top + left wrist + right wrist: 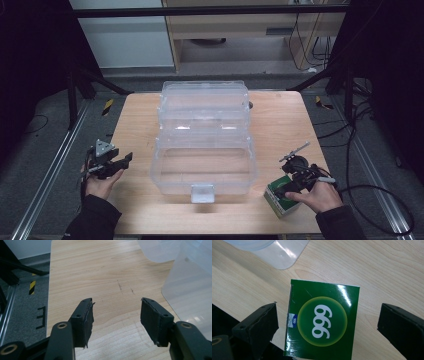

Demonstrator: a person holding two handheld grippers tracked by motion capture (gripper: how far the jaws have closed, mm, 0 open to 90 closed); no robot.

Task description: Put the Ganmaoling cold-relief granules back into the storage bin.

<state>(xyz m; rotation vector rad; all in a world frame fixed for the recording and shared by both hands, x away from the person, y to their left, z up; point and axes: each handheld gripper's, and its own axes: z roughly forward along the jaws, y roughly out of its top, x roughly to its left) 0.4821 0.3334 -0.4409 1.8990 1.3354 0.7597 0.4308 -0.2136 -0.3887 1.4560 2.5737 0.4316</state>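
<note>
- High view: a clear plastic tiered storage box (204, 137) stands open in the middle of the wooden tabletop (280, 115), its trays stepped back toward the far edge and its latch at the near side.
- High view: the left gripper (116, 163) hangs at the tabletop's left edge, held by the person's left hand (100, 182), well apart from the box; its jaws are spread with nothing between them.
- High view: the right gripper (287, 187) sits at the near right corner, held by the right hand (320, 196), directly over a small green box (281, 199) that rests on the tabletop just right of the storage box's near corner.
- High view: a cable (380, 200) trails from the right gripper out over the grey floor.
- Left gripper view: the two black jaws stand wide apart over bare wood, gripping nothing; the storage box's translucent wall (192, 290) rises at the right, near the right-hand jaw but not touching it.
- Left gripper view: beyond the tabletop's left edge, the floor shows a yellow-and-black striped tape mark (32, 287).
- Right gripper view: the green box (322, 322), printed with "999" in a lighter green circle, lies flat on the wood between the jaws.
- Right gripper view: the jaws are spread, one on each side of the carton with a gap on both sides, so neither touches it; a clear corner of the storage box (279, 252) shows at the top left.
</note>
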